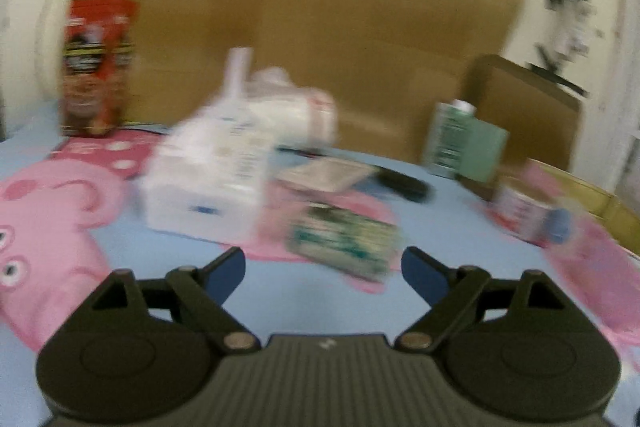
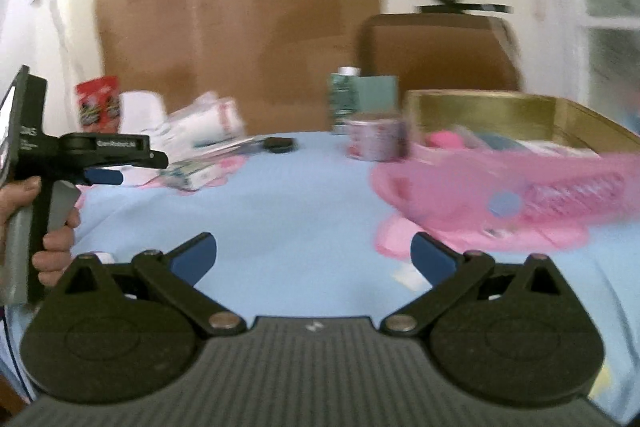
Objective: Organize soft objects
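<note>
Brown cardboard sheets (image 1: 320, 7) lean against the far wall behind a counter (image 1: 304, 303) draped in a blue cloth with pink cartoon figures. Across its far half sit a white tissue pack (image 1: 208, 183), a pink basket (image 2: 520, 187) at right with a gold box (image 2: 500, 115) behind it, a red snack bag (image 1: 96, 67) far left, a green carton (image 1: 460, 143) and a small green-printed packet (image 1: 344, 243). Both the left hand-held gripper (image 1: 322, 267), gripped by a hand (image 2: 48, 227), and the right hand-held gripper (image 2: 314, 255) hover tilted downward, jaws apart and empty.
</note>
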Action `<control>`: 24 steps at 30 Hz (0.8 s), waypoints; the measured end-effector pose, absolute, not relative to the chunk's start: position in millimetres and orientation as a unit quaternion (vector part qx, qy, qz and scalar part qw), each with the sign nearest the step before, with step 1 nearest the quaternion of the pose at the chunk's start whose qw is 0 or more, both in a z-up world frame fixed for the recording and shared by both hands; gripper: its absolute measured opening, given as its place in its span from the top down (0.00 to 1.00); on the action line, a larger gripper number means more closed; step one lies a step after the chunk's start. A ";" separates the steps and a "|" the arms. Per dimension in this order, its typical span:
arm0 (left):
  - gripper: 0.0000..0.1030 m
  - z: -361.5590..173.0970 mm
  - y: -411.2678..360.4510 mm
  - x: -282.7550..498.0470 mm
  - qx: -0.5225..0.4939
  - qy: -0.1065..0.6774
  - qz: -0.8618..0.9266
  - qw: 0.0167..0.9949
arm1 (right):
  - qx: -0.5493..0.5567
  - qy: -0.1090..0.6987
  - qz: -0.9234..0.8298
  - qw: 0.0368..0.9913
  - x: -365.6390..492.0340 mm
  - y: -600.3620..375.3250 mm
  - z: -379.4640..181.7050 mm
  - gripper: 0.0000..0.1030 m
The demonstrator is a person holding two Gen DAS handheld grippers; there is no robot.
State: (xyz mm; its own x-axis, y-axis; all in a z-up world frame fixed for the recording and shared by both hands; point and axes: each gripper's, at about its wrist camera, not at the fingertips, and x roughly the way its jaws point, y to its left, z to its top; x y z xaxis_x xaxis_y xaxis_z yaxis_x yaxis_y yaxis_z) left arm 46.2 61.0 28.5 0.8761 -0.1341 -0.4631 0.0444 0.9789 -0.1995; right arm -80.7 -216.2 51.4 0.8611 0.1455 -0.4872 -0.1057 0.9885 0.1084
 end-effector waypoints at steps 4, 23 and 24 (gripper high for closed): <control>0.15 20.5 86.5 50.3 -0.154 0.244 -0.052 0.956 | 0.015 0.256 0.104 0.961 -38.2 -196.7 60.6 0.02; 0.15 19.8 97.6 40.8 -0.193 0.205 -0.079 0.956 | 0.327 0.448 0.108 0.825 231.5 -122.3 -1.4 0.24; 0.15 19.9 97.4 40.4 -0.191 0.204 -0.079 0.957 | 0.327 0.449 0.108 0.825 235.9 -118.6 -0.8 0.26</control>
